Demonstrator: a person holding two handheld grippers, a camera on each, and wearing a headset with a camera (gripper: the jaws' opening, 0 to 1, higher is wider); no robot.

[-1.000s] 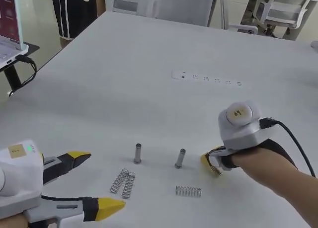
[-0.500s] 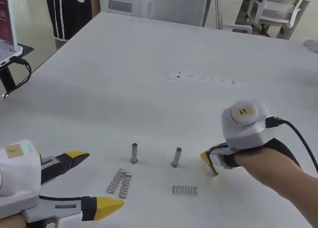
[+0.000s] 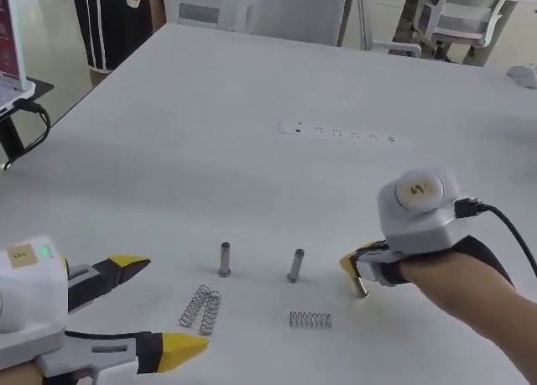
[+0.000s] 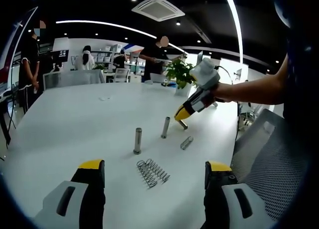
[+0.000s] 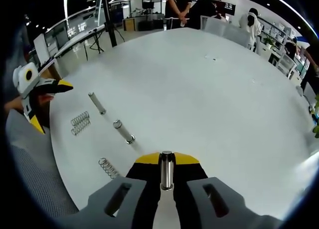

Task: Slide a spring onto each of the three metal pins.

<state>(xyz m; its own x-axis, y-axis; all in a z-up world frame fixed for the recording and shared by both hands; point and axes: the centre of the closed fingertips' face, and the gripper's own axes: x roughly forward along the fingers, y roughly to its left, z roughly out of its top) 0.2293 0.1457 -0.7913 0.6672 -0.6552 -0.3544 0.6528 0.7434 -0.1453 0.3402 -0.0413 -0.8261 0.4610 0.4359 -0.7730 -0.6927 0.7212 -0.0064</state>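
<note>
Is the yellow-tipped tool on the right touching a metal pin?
Touching. In the right gripper view the right tool clamps the pin between its jaws.

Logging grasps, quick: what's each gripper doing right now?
Left gripper: open, holding nothing.
Right gripper: shut on a short silver metal pin.

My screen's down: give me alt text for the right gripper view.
The right claw is shut on a metal pin. On the white table beyond, a near pin and a far pin stand free, with a single spring closest and a pair of springs beside the open left claw.
</note>
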